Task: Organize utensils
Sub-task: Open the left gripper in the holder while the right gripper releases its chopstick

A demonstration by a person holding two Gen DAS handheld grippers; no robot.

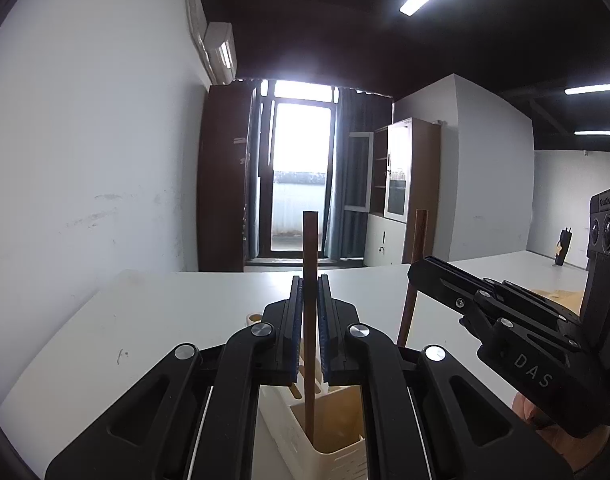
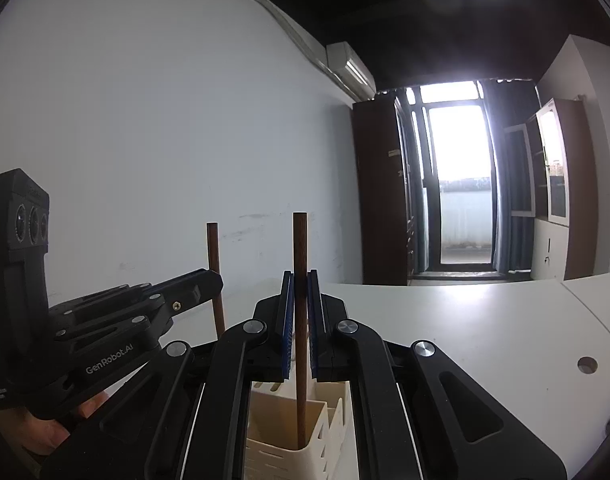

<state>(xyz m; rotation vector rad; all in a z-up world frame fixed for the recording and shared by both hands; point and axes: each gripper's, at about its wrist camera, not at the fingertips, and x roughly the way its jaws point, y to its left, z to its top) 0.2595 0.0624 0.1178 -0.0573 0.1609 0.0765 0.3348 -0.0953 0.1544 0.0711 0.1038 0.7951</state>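
Cream-coloured plastic fills the bottom of both wrist views: a slotted utensil holder (image 1: 329,440) standing on the white table (image 1: 165,320), divided into compartments. In the left wrist view, the left gripper (image 1: 310,320) is clamped on a dark brown chopstick (image 1: 310,248), its blue pads pressed against the stick on both sides; the stick stands upright, its lower end down inside one compartment of the holder and its squared top rising above the fingers. To the right in that view, the right gripper (image 1: 421,270) reaches in, with a second chopstick (image 1: 419,236) passing through its closed tip, tilted slightly, its lower part showing below the jaws; part of a hand (image 1: 553,432) shows beneath it. In the right wrist view, the right gripper (image 2: 299,312) grips its own chopstick (image 2: 299,248) between blue pads, the stick upright with its foot inside a compartment of the holder (image 2: 289,436). At left there, the left gripper (image 2: 215,284) is closed around the other chopstick (image 2: 213,248), and fingers (image 2: 45,432) wrap its handle. Which compartment each stick occupies cannot be told. Farther back, the table (image 2: 465,320) has a round hole (image 2: 587,365). Beyond stand a dark wooden cabinet (image 1: 225,176), a bright glass door (image 1: 301,176) with curtains and a wall air conditioner (image 1: 221,52).
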